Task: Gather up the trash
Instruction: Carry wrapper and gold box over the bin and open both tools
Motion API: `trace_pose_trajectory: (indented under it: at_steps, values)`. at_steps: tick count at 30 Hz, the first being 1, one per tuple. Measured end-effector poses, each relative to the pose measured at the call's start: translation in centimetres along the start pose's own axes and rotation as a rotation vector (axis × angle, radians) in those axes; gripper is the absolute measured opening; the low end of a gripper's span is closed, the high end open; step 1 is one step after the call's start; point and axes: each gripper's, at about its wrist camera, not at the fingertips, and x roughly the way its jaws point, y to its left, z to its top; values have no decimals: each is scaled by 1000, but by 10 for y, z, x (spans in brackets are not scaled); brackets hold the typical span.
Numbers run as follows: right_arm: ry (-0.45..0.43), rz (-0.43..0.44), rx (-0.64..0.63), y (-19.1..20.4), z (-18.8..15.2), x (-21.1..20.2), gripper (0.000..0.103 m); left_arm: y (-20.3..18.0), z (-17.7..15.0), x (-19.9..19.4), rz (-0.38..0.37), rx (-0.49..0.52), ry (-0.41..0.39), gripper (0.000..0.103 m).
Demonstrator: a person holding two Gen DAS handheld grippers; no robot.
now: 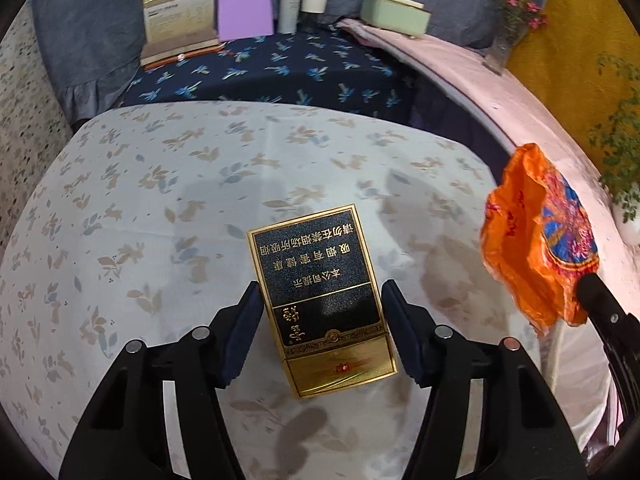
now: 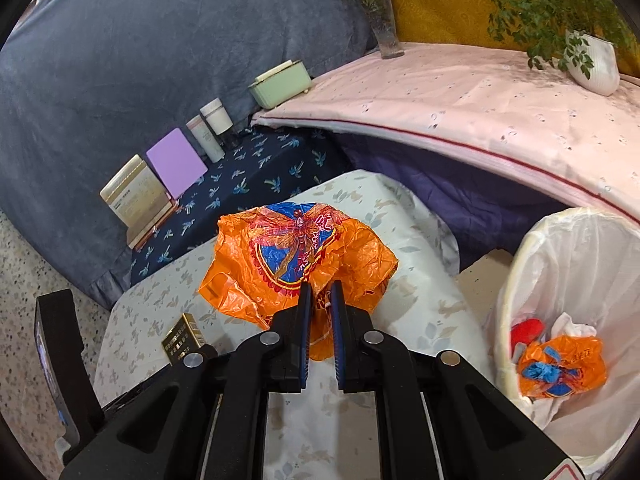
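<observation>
A black and gold cigarette box [image 1: 320, 300] lies flat on the leaf-print table cloth [image 1: 160, 200]. My left gripper [image 1: 318, 292] is open, with one finger on each side of the box and a gap at both. It also shows in the right wrist view [image 2: 182, 340], small, at the left. My right gripper [image 2: 320, 290] is shut on an orange plastic bag [image 2: 296, 256] with a blue and red print and holds it above the table. The bag also shows in the left wrist view [image 1: 532, 236], at the right.
A white-lined trash bin [image 2: 520, 280] stands right of the table and holds another orange bag [image 2: 560, 364] and other trash. Behind are a calendar [image 1: 180, 16], a purple card [image 1: 245, 8], two cups [image 1: 304, 4] and a green box [image 1: 394, 14]. A vase [image 2: 384, 28] and potted plant [image 2: 592, 60] stand on the pink-covered surface.
</observation>
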Motion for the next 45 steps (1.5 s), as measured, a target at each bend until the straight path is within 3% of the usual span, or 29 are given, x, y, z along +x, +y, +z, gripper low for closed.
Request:
trace_pose_trajectory:
  at_steps: [9,27,45]
  values:
    - [-70,-27,29,-36,13,-44,9,-62,-14,-35,-82,113,-39,58]
    - [-208,-153,163,-149,21,-141,9,-188,-66,-85,-237,335,-65,58]
    - [-243,-211,232,-206,6,-182,9,-244,-101,-101,-337,481,-55,59]
